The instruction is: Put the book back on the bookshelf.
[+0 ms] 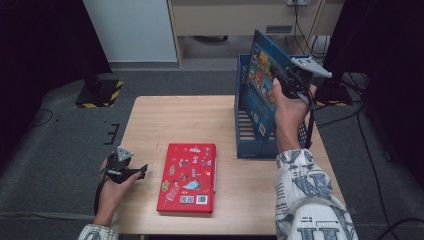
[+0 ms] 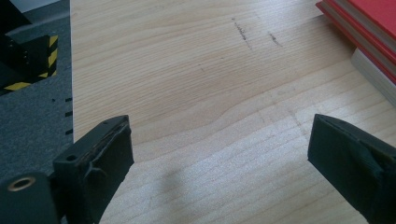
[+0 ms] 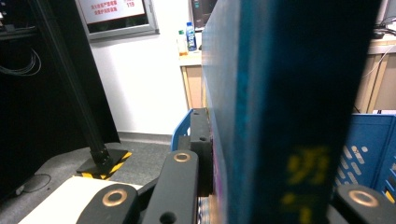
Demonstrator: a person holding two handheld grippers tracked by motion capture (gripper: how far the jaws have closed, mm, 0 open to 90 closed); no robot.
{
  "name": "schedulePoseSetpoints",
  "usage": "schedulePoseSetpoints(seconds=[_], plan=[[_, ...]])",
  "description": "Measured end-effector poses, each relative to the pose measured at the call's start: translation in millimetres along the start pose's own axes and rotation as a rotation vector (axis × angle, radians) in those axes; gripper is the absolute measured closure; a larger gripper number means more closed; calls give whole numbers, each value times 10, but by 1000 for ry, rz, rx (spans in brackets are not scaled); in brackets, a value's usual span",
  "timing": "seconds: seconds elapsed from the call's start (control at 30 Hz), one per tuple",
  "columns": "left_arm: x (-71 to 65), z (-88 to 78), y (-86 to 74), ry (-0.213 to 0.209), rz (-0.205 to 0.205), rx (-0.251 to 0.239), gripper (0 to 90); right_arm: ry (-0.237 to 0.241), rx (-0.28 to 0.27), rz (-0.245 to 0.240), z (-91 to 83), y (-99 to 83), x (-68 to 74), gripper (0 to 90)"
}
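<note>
1. right gripper (image 1: 284,82) is clamped on the blue book (image 1: 261,75), holding it tilted over the blue file rack (image 1: 244,145)
2. if that tilt isn't squared up, I'd guess the book's lower edge catches the rack wall or twists out of the jaws
3. left gripper (image 1: 131,171) sits wide open and empty on the table (image 1: 175,120), red book (image 1: 189,177) just to its right, so nothing is steadying the rack if it gets nudged
</note>
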State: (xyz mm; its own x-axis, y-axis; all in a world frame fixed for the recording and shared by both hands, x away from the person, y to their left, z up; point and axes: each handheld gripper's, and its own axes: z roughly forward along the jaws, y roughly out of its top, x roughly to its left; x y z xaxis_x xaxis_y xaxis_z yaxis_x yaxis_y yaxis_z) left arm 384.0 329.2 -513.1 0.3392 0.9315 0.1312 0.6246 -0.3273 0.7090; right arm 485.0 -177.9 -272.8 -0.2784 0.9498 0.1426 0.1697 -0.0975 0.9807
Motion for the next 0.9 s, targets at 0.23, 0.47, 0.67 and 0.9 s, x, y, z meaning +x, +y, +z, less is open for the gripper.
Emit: schedulePoseSetpoints(seconds=[0.23,0.47,0.67,0.9], plan=[[7,-12,11,0,-5,-10,59,-9,0,1,92,-32,33,831],[9,-21,13,-2,-2,-14,60,-19,-7,-5,199,-96,77,831],[11,-23,14,0,-3,-15,60,-24,-18,-12,256,-115,75,831],[1,-18,17,-7,-1,-15,62,-30,-28,-12,278,-152,49,831]])
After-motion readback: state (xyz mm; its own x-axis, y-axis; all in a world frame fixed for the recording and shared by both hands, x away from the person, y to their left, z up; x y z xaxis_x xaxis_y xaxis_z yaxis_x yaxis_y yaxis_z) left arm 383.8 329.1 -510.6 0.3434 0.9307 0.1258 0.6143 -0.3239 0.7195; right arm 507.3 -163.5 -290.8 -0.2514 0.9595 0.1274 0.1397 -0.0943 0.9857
